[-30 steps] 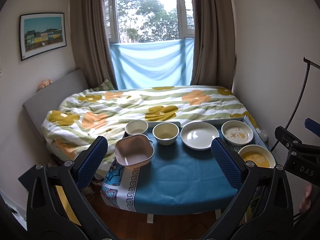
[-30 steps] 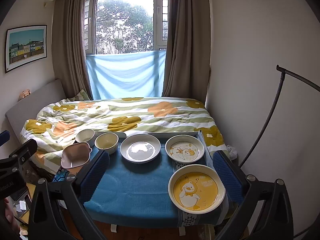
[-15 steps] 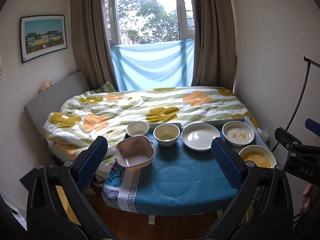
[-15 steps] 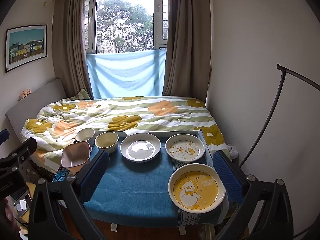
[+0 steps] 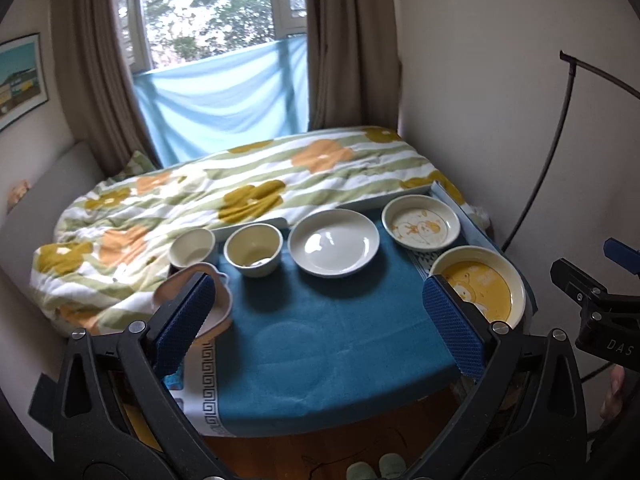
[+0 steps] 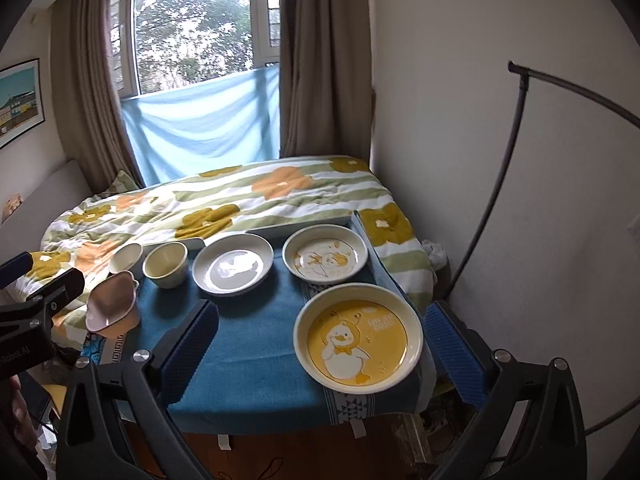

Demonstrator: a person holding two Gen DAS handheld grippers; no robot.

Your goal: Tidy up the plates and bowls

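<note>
Well — both grippers (image 5: 316,316) (image 6: 320,344) gape, empty.

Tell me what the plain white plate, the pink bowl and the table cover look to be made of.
Plain white plate: likely glazed ceramic, glossy, mirroring the window's glare.
Pink bowl: matte, no glare, shaped rim; perhaps plastic or matte ceramic, cannot tell.
Table cover: woven cloth, dull, draping over the edge.

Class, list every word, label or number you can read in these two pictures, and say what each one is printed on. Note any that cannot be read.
"DAS": on the black body of the right tool, at the left wrist view's right edge; further letters are cut off.
"oRobot.AI": on the black body of the left tool, at the right wrist view's left edge; its start is cut off.
Pale lettering on the yellow duck plate: too small and blurred to read.
</note>
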